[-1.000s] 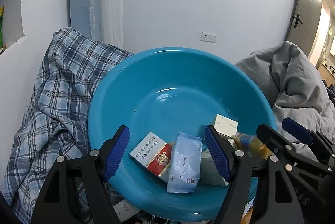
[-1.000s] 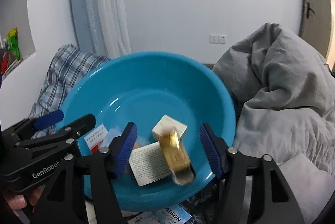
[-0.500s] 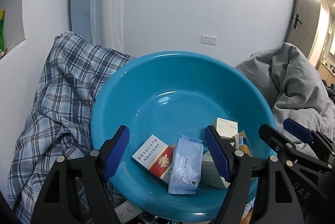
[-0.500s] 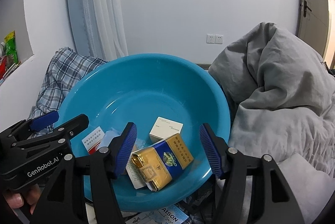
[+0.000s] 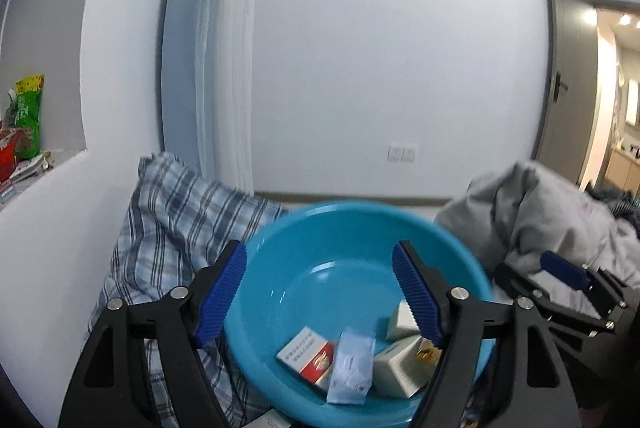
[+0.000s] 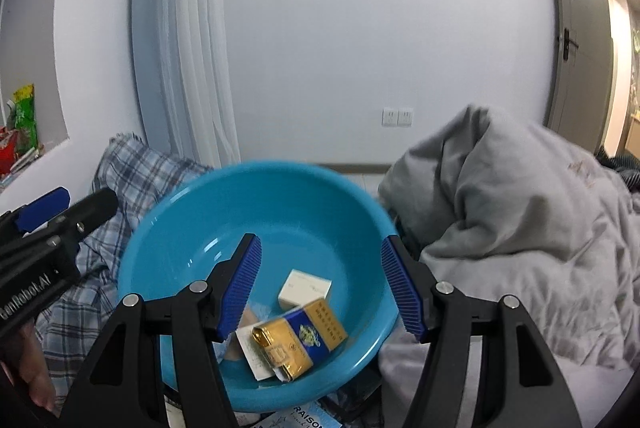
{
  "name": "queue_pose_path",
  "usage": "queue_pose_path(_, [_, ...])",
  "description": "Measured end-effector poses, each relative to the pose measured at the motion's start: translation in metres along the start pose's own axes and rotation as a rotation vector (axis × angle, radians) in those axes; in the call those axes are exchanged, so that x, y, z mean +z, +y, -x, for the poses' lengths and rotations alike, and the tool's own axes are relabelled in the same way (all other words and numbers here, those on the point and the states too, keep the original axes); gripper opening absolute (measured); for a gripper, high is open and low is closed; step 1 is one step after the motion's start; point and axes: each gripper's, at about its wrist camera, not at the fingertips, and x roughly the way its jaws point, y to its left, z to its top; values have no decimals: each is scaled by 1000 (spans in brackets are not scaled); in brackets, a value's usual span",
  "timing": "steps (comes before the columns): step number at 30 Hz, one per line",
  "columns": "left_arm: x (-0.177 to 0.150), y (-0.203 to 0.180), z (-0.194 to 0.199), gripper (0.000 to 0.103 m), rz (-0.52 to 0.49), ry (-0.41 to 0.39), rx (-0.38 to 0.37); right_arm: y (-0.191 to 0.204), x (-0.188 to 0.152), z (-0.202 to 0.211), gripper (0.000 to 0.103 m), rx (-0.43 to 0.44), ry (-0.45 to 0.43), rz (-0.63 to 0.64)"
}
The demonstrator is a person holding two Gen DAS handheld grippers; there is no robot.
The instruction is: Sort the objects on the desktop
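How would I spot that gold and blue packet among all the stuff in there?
Find the big turquoise basin between the plaid cloth and the grey duvet. Near its front lies the gold and blue packet, just in front of a small white box. It is the only shiny gold one.

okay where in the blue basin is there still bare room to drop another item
The basin's far half, toward the wall, is bare. The near side is crowded: blue-gold pack, white box, red-white pack and tissue pack.
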Motion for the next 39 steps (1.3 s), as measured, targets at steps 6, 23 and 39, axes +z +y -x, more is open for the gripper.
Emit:
queue_pose_path(6, [21,-3,40,88,-27,-132,6,2,17,30,61,-6,-78,0])
queue_pose_path(23, [46,-7,113,103,-31,-326,8,-5,52,115,103,-33,-307,-27])
queue_pose_path(39, [58,-12,161,103,-72,-368,0,-12,59,156,103,-56,-413,-34])
